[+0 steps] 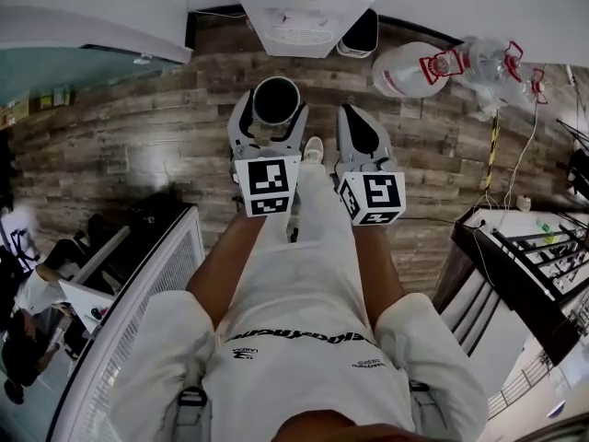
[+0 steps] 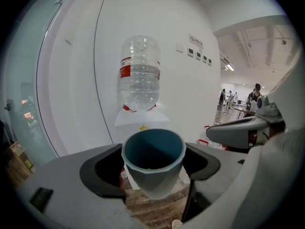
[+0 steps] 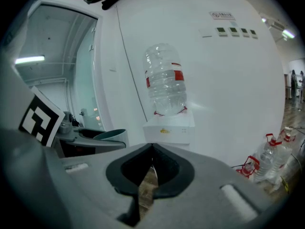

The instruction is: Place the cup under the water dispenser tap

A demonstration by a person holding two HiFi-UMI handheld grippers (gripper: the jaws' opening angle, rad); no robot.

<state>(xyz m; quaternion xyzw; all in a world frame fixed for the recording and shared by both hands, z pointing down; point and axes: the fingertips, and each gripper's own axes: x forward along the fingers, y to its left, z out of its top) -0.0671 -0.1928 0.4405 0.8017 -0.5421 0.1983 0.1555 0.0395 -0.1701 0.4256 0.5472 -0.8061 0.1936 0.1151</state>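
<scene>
A blue-grey cup (image 2: 153, 162) sits upright between the jaws of my left gripper (image 2: 153, 175), which is shut on its sides. From the head view the cup (image 1: 276, 100) shows as a dark round mouth in the left gripper (image 1: 275, 118), above the wooden floor. Ahead stands the white water dispenser (image 1: 293, 12), its body (image 2: 141, 120) carrying an upturned clear bottle (image 2: 139, 74). My right gripper (image 1: 354, 118) is beside the left one, shut and empty; its jaws (image 3: 151, 150) meet in front of the dispenser (image 3: 169, 126). The tap itself is not visible.
Spare water jugs (image 1: 411, 69) with red handles lie on the floor right of the dispenser, next to a dark bin (image 1: 360, 35). A curved white wall (image 2: 71, 80) is behind the dispenser. A desk (image 1: 520, 261) stands at right. People (image 2: 255, 95) are far off.
</scene>
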